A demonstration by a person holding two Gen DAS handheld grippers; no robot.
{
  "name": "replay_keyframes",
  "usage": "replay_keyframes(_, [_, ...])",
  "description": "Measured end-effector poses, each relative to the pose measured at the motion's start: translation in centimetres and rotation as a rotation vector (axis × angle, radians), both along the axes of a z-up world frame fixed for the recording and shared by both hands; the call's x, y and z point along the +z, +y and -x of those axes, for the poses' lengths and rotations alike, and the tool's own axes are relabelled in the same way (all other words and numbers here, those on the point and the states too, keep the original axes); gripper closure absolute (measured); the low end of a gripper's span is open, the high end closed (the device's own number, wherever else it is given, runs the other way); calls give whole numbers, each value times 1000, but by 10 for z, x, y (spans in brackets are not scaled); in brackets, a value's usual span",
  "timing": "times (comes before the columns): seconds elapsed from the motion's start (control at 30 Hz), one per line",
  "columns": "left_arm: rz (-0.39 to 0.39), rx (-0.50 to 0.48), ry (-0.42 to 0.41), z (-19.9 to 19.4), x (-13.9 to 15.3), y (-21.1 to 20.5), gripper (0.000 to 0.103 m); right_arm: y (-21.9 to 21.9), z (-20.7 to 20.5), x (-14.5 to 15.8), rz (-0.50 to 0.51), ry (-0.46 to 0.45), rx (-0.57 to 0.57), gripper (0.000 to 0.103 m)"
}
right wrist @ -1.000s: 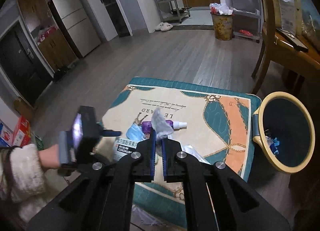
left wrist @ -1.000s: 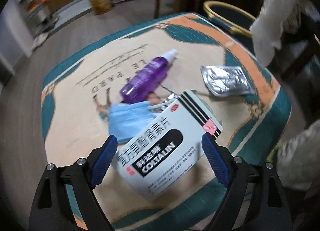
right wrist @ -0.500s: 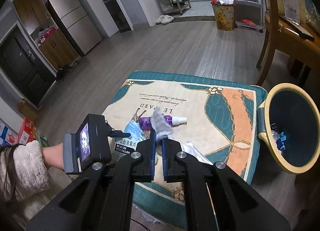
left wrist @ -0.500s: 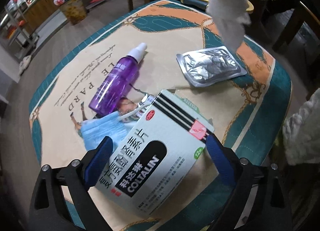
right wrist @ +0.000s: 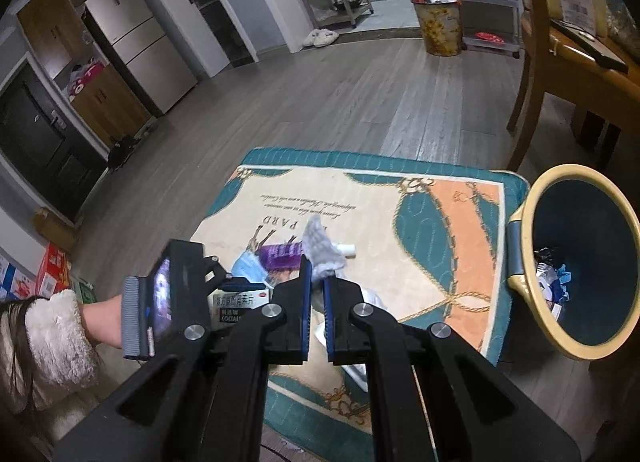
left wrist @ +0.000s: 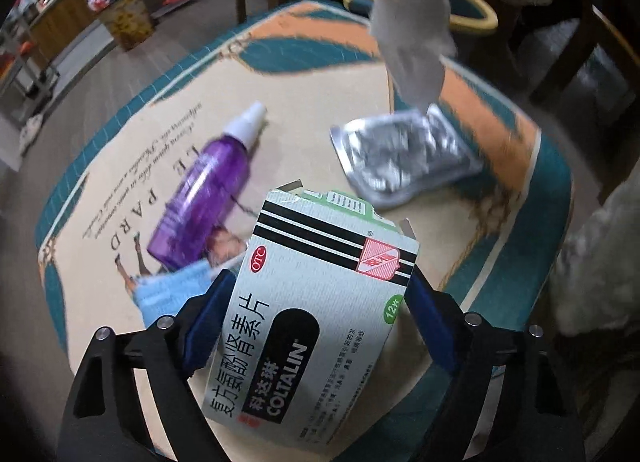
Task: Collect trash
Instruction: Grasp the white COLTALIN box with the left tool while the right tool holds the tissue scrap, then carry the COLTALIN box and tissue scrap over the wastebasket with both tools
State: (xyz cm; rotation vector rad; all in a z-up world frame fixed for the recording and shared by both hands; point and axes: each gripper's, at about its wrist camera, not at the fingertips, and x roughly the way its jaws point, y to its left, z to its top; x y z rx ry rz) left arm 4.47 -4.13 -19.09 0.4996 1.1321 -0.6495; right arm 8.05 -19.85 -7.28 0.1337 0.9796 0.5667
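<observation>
**Desk:** Two grippers, two loads?

**Photographer:** Yes. At lower centre of the left wrist view, the left gripper (left wrist: 320, 314) has its blue pads against both sides of a white Coltalin medicine box (left wrist: 316, 326), clenched on it. The box looks tilted up off the mat (left wrist: 532, 190), its torn flap end pointing to mid-frame. In the right wrist view, bottom centre, the right gripper (right wrist: 316, 294) is nipped shut on a crumpled grey-white tissue (right wrist: 320, 250), which sticks up above the fingertips.

**Desk:** Where does it all go?

**Photographer:** A yellow-rimmed blue bin (right wrist: 576, 266) stands at the right edge, just beside the mat, with scraps already inside.

**Desk:** What is left?

**Photographer:** A purple spray bottle (left wrist: 204, 202) at centre left, a blue face mask (left wrist: 176, 294) below it, partly behind the box, and a silver blister pack (left wrist: 404, 158) at centre right.

**Desk:** How to do this well?

**Photographer:** My judgement: hold the box squarely, since thin card caves under a hard squeeze. Carry each load fully over the bin's mouth before releasing, the tissue especially, as it may drift or cling to a pad.
</observation>
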Motion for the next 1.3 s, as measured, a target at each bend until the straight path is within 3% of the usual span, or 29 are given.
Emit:
replay_keyframes(0.37, [167,146,-79,-34,64,-9,22,-47,-23,13,-42,-39,-140,98])
replay_keyframes(0.6, [304,211,-126,-66,102,-41,35,-90,-32,17,-48,-63,-228,98])
replay_keyframes(0.67, [333,215,-131,-74,107,-52,38,-109,-33,16,-53,-72,-267,98])
replay_keyframes(1.0, [304,167,-110,-95,88,-108,45,-172,-39,7,-82,-52,-393,98])
replay_keyframes(1.07, [320,167,-107,-97,91,-111,50,-181,-40,7,-91,-54,-418,98])
replay_keyframes(1.1, [337,163,-108,-98,92,-114,74,-183,-40,7,-92,-57,-430,98])
replay_keyframes(1.13, [338,165,-109,-100,94,-118,84,-187,-41,8,-93,-62,-445,98])
replay_keyframes(1.3, [378,170,-117,-109,100,-139,84,-206,-42,9,-89,-88,-509,98])
